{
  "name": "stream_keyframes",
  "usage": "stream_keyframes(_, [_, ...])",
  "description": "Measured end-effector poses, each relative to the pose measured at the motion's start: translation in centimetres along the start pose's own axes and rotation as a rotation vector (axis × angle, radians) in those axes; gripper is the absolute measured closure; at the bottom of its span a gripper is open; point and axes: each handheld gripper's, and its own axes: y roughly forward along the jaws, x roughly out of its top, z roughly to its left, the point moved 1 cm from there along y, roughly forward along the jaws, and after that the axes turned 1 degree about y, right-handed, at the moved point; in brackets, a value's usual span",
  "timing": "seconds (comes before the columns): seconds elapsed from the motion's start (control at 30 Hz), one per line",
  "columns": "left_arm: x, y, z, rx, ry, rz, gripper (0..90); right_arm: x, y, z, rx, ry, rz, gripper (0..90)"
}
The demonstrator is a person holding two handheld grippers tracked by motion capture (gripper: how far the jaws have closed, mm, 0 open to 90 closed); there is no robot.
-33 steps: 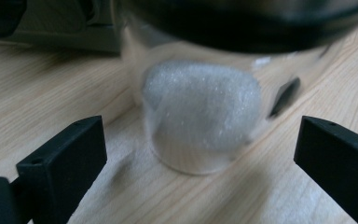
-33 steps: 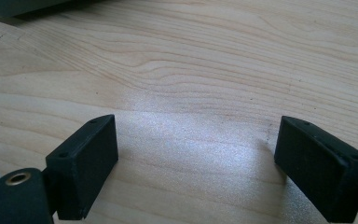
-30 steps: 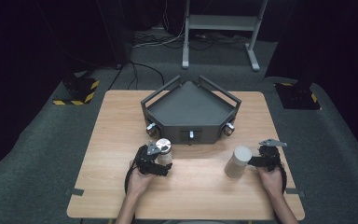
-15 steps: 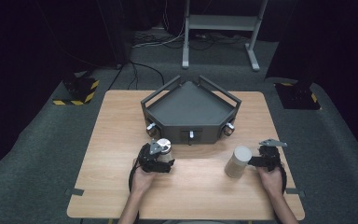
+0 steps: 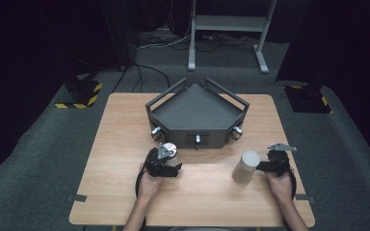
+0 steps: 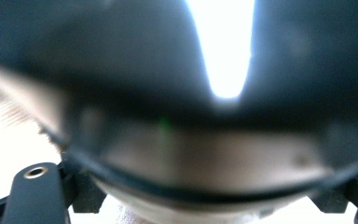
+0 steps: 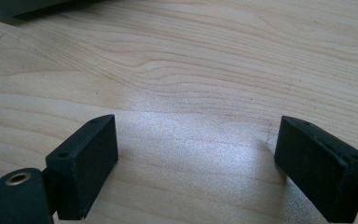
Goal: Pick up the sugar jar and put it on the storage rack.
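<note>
- Left claw (image 5: 167, 161): it lies on the light wooden table (image 5: 120, 144), just in front of the dark grey angular metal tray (image 5: 197, 113). It points at the small round container with a silvery top (image 5: 172, 148).
- State of my left claw: the jaws have just been closing, and the container sits between them. In the left gripper view its blurred dark body (image 6: 205, 168) spans the gap from one pad to the other. I cannot tell whether the pads already press on it.
- Step in hand, as I judge it: take a firm hold of the container where it stands near the tray's front wall.
- Doing it well: I should keep the claw level and centred so both pads meet the round wall at opposite points. An off-centre squeeze would likely let a smooth round side slip out or skid toward the tray.
- I should not lift until the grip feels even, and then rise straight up, clear of the tray's wall.
- Right claw (image 7: 196, 154): its jaws stand apart with bare wood between them and nothing held. It rests just beside the pale upright cylinder (image 5: 246, 166).
- The right hand had best stay quiet so the cylinder is not knocked over.
</note>
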Motion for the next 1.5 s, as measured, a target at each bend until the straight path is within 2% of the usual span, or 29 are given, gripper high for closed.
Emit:
stream_keyframes(0.13, [-0.1, -0.1, -0.2, 0.008, -0.005, -0.017, 22.6, 0.0, 0.0, 0.0, 0.0, 0.0, 0.0, 12.6])
stream_keyframes(0.2, [-0.6, 0.2, -0.5, 0.017, -0.046, -0.053, 24.2, 0.0, 0.0, 0.0, 0.0, 0.0, 0.0, 12.6])
stream_keyframes(0.23, [-0.3, 0.0, -0.3, 0.018, -0.019, -0.031, 24.8, 0.0, 0.0, 0.0, 0.0, 0.0, 0.0, 12.6])
stream_keyframes(0.3, [-0.6, 0.2, -0.5, 0.023, -0.039, -0.051, 26.1, 0.0, 0.0, 0.0, 0.0, 0.0, 0.0, 12.6])
stream_keyframes(0.33, [-0.5, 0.1, -0.3, 0.021, -0.03, -0.041, 26.8, 0.0, 0.0, 0.0, 0.0, 0.0, 0.0, 12.6])
stream_keyframes(0.43, [-0.9, 0.3, -0.4, 0.022, -0.057, -0.066, 28.3, 0.0, 0.0, 0.0, 0.0, 0.0, 0.0, 12.6])
stream_keyframes(0.47, [-0.6, 0.2, -0.2, 0.015, -0.046, -0.049, 28.7, 0.0, 0.0, 0.0, 0.0, 0.0, 0.0, 12.7])
stream_keyframes(0.5, [-2.8, 1.9, -2.6, 0.022, -0.319, -0.254, 29.0, 0.0, 0.0, 0.0, 0.0, 0.0, 0.0, 12.6])
stream_keyframes(0.53, [-0.8, 0.2, -0.2, 0.016, -0.057, -0.061, 29.5, 0.0, 0.0, 0.0, 0.0, 0.0, 0.0, 12.6])
stream_keyframes(0.57, [-2.1, 1.1, -1.4, 0.014, -0.222, -0.174, 30.3, 0.0, 0.0, 0.0, 0.0, 0.0, 0.0, 12.6])
stream_keyframes(0.6, [-0.8, 0.2, 0.0, 0.012, -0.055, -0.057, 30.6, 0.0, 0.0, 0.0, 0.0, 0.0, 0.0, 12.6])
stream_keyframes(0.63, [-1.7, 0.7, -0.7, 0.021, -0.127, -0.123, 30.7, 0.0, 0.0, 0.0, 0.0, 0.0, 0.0, 12.6])
stream_keyframes(0.67, [-1.1, 0.4, -0.4, 0.006, -0.11, -0.085, 30.8, 0.0, 0.0, 0.0, 0.0, -0.001, -0.001, 12.6])
stream_keyframes(0.7, [-0.8, 0.2, 0.0, 0.012, -0.05, -0.055, 30.8, 0.0, 0.0, 0.0, 0.0, 0.0, 0.0, 12.6])
stream_keyframes(0.87, [-0.8, 0.1, 0.0, 0.014, -0.05, -0.056, 31.2, 0.0, 0.0, 0.0, 0.0, 0.0, 0.0, 12.6])
stream_keyframes(0.9, [-1.0, 0.3, -0.3, 0.006, -0.095, -0.075, 31.3, 0.0, 0.0, 0.0, 0.0, 0.0, 0.0, 12.6])
stream_keyframes(0.93, [-2.1, 1.0, -1.5, 0.008, -0.235, -0.169, 31.3, 0.0, 0.0, 0.0, 0.0, 0.0, 0.0, 12.6])
stream_keyframes(0.97, [-0.3, -0.2, 0.4, 0.003, -0.028, -0.022, 31.3, 0.0, 0.0, 0.0, 0.0, 0.0, 0.0, 12.6])
stream_keyframes(1.0, [0.0, -0.3, 0.5, 0.002, -0.009, -0.006, 31.4, 0.0, 0.0, 0.0, 0.0, 0.0, 0.0, 12.6])
stream_keyframes(1.2, [0.1, -0.3, 0.2, 0.0, 0.005, -0.003, 31.5, 0.0, 0.0, 0.0, 0.0, -0.001, -0.001, 12.6])
stream_keyframes(1.23, [-2.7, 1.9, -2.8, 0.014, -0.312, -0.258, 31.6, 0.0, 0.0, 0.0, 0.0, 0.0, -0.001, 12.6])
stream_keyframes(1.27, [-1.7, 0.9, -1.9, 0.026, -0.192, -0.156, 31.6, 0.0, 0.0, 0.0, 0.0, 0.0, -0.001, 12.6])
stream_keyframes(1.3, [-2.4, 1.4, -2.6, 0.016, -0.261, -0.223, 31.6, 0.0, 0.0, 0.0, 0.0, 0.0, -0.001, 12.7])
stream_keyframes(1.33, [-2.6, 1.8, -3.0, 0.011, -0.294, -0.255, 31.6, 0.0, 0.0, 0.0, 0.0, 0.0, -0.001, 12.6])
stream_keyframes(1.37, [-2.0, 1.3, -2.8, 0.028, -0.252, -0.205, 31.6, 0.0, 0.0, 0.0, 0.0, 0.0, -0.001, 12.6])
stream_keyframes(1.4, [-1.9, 1.2, -2.7, 0.019, -0.234, -0.2, 31.6, 0.0, 0.0, 0.0, 0.0, 0.0, -0.001, 12.6])
stream_keyframes(1.47, [-1.9, 1.3, -3.3, 0.024, -0.276, -0.226, 31.6, 0.0, 0.0, 0.0, 0.0, 0.0, -0.001, 12.6])
stream_keyframes(1.5, [-1.8, 1.2, -3.2, 0.016, -0.274, -0.228, 31.6, 0.0, 0.0, 0.0, 0.0, 0.0, -0.001, 12.6])
